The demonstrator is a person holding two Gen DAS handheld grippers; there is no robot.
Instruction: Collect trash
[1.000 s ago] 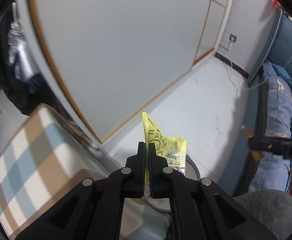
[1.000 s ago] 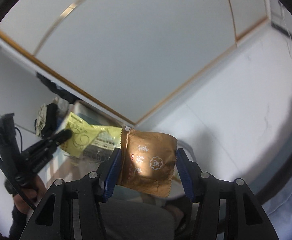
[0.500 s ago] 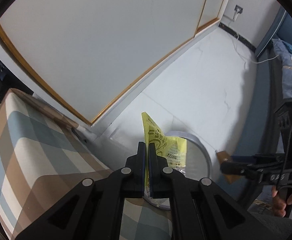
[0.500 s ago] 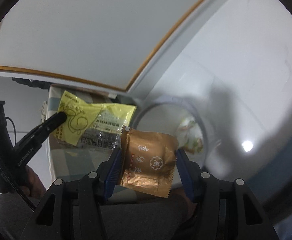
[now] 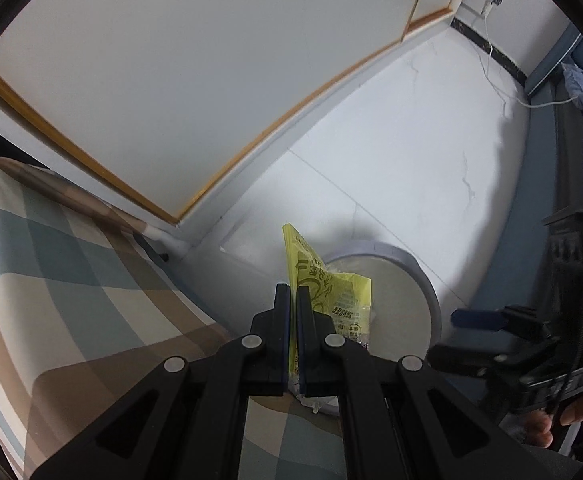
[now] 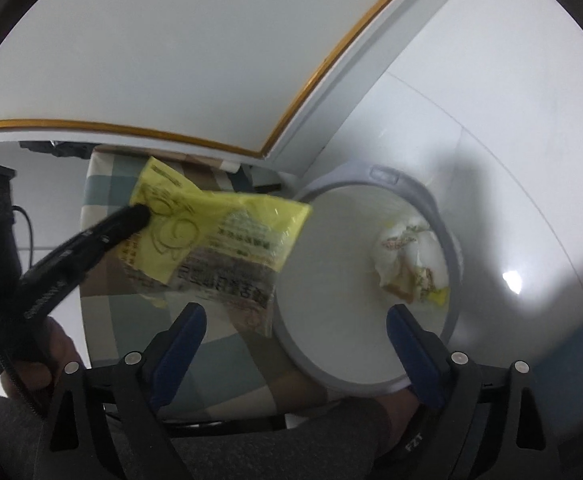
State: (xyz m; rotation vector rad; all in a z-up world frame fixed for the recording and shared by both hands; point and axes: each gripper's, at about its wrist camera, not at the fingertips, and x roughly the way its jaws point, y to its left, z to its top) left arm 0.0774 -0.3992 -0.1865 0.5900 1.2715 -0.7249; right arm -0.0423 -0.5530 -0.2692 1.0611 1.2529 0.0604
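Left gripper (image 5: 293, 292) was clamped on yellow wrapper (image 5: 333, 294) over the bin (image 6: 445, 236); right gripper (image 6: 295, 320) jaws were opening, nothing between them

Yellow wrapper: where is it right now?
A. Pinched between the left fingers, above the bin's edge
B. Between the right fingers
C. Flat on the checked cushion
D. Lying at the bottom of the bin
A: the left gripper is shut on the yellow wrapper, which hangs over the rim of the bin.
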